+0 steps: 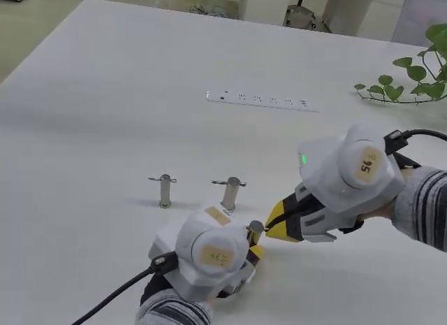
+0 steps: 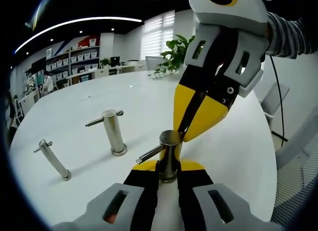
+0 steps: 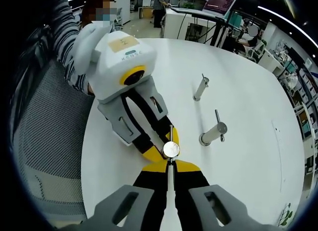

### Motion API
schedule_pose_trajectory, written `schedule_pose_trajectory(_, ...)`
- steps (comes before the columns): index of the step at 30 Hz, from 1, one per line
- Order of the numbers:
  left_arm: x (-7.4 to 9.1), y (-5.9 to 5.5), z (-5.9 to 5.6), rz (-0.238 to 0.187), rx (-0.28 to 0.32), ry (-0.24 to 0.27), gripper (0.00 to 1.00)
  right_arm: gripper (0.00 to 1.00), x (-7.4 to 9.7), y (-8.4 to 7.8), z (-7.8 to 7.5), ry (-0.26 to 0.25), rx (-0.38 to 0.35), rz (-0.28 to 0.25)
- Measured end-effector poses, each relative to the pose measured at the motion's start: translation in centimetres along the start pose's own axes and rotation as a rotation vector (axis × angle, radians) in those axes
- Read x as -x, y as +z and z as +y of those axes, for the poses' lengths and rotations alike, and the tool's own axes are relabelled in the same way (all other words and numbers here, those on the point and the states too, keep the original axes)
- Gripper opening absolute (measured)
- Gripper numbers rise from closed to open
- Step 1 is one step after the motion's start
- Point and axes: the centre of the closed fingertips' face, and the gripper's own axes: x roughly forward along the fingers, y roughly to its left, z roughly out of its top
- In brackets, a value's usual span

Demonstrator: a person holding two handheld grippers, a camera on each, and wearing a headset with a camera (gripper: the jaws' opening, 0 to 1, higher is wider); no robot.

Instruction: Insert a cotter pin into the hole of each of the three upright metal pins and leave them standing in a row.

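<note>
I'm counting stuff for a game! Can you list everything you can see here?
table: one, white, under everything
metal pins: three, silver, upright on the table; the nearest pin sits between the grippers
cotter pins: three, silver, one through each pin's top
power strip: one, white, farther along the table
plant: one, green, far right
left gripper: white, yellow tips, shut on the nearest pin's base
right gripper: white, yellow tips, shut on its cotter pin
sleeves: two, striped

This is looking like an office: shelves (image 2: 82,54) of boxes are lining a wall, a screen (image 3: 221,1) is glowing, a plant (image 1: 419,73) is sitting on the white surface (image 1: 105,94).
</note>
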Motion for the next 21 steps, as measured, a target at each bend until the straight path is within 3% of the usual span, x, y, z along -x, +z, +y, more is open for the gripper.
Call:
schedule_pose_trajectory(7,-0.06,-0.03,-0.01,0.0,0.003,0.002,0.1,0.0,-0.01,-0.01,0.0,-0.002,0.032,0.008)
schedule_pose_trajectory(21,-0.14,-0.16,0.02,0.004,-0.002,0.007,0.1,0.0,-0.26,0.12,0.04,-0.008,0.013,0.0)
